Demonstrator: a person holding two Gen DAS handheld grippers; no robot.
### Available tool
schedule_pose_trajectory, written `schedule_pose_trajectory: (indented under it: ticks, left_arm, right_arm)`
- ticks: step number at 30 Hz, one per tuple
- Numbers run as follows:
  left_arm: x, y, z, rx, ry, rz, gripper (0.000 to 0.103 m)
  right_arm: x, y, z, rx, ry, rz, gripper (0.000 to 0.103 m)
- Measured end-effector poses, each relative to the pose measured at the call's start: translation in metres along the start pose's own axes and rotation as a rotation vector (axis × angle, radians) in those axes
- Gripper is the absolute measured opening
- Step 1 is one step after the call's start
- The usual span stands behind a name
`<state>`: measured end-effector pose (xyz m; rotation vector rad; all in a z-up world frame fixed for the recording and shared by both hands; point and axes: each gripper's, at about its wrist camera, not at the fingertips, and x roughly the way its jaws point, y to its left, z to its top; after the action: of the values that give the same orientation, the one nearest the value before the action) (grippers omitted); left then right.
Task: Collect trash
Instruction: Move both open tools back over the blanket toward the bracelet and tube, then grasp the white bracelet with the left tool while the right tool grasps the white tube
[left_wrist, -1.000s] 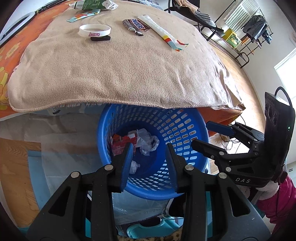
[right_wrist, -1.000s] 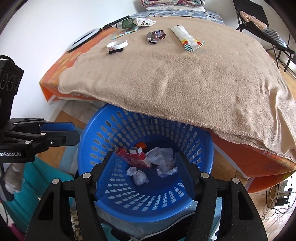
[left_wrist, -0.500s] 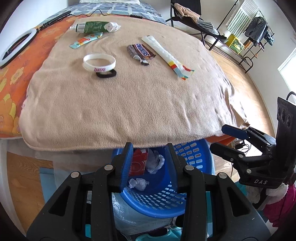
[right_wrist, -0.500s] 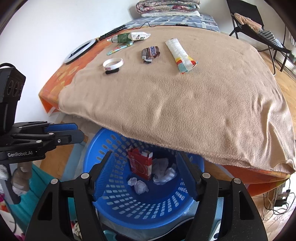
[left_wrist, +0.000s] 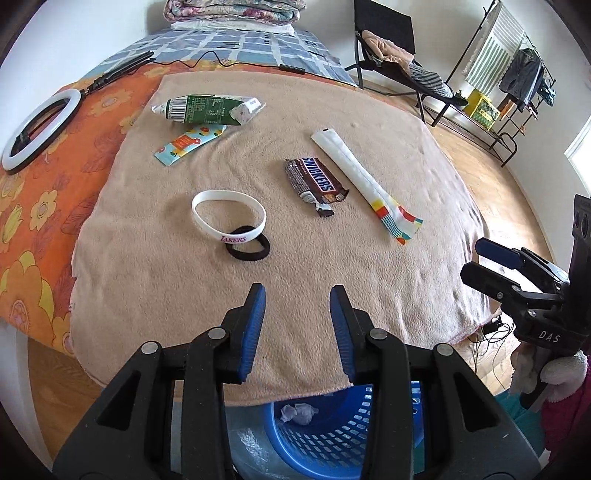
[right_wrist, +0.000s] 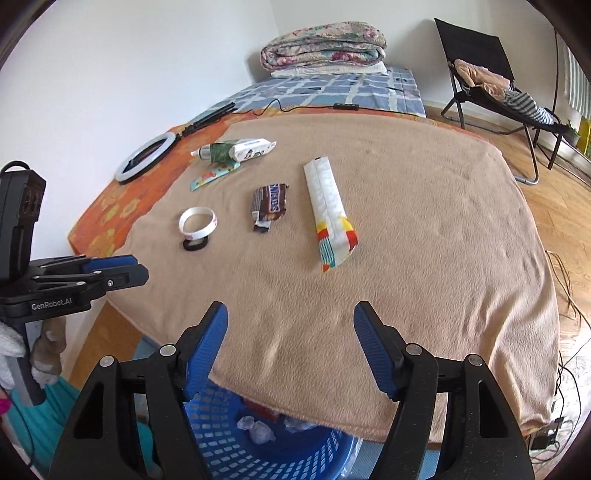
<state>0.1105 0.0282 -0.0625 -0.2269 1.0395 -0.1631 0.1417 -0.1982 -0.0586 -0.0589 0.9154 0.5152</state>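
- Trash is seen spread on a tan fleece blanket (left_wrist: 332, 266) over the bed: a brown Snickers wrapper (left_wrist: 314, 181) at the middle, and a long white wrapper with a multicoloured end (left_wrist: 364, 181) just beside it on the right.
- Further back lie a green-and-white squeezed tube (left_wrist: 207, 109) and a small orange-patterned sachet (left_wrist: 188, 142).
- A white Lakers wristband (left_wrist: 229, 216) is noted near the Snickers wrapper, overlapping a black hair tie (left_wrist: 248, 248).
- A blue perforated plastic basket (right_wrist: 295, 454) sits below the blanket's near edge, with crumpled white paper (right_wrist: 256, 430) inside.
- The left gripper (left_wrist: 297, 295) is held above the blanket, fingers spread, nothing grasped.
- The right gripper (right_wrist: 290, 314) is likewise released and empty.
- A white ring light (left_wrist: 38, 129) rests on the orange floral sheet.
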Motion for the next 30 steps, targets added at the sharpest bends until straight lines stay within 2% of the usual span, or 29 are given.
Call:
schedule_pose_trajectory:
  ticks: [10, 15, 22, 30]
  left_arm:
    - [0.031, 0.058, 0.036, -0.168, 0.041, -0.011, 0.036]
    - [0.051, 0.083, 0.050, -0.269, 0.077, -0.045, 0.036]
    - [0.074, 0.100, 0.061, -0.333, 0.101, -0.044, 0.036]
    - [0.092, 0.095, 0.070, -0.314, 0.108, -0.019, 0.035]
  right_arm:
    - [0.039, -0.013, 0.044, -0.020, 0.035, 0.010, 0.070]
    - [0.064, -0.022, 0.059, -0.008, 0.056, 0.016, 0.070]
    - [0.094, -0.033, 0.076, 0.043, 0.082, 0.033, 0.070]
    - [0.124, -0.023, 0.087, 0.013, 0.109, 0.008, 0.070]
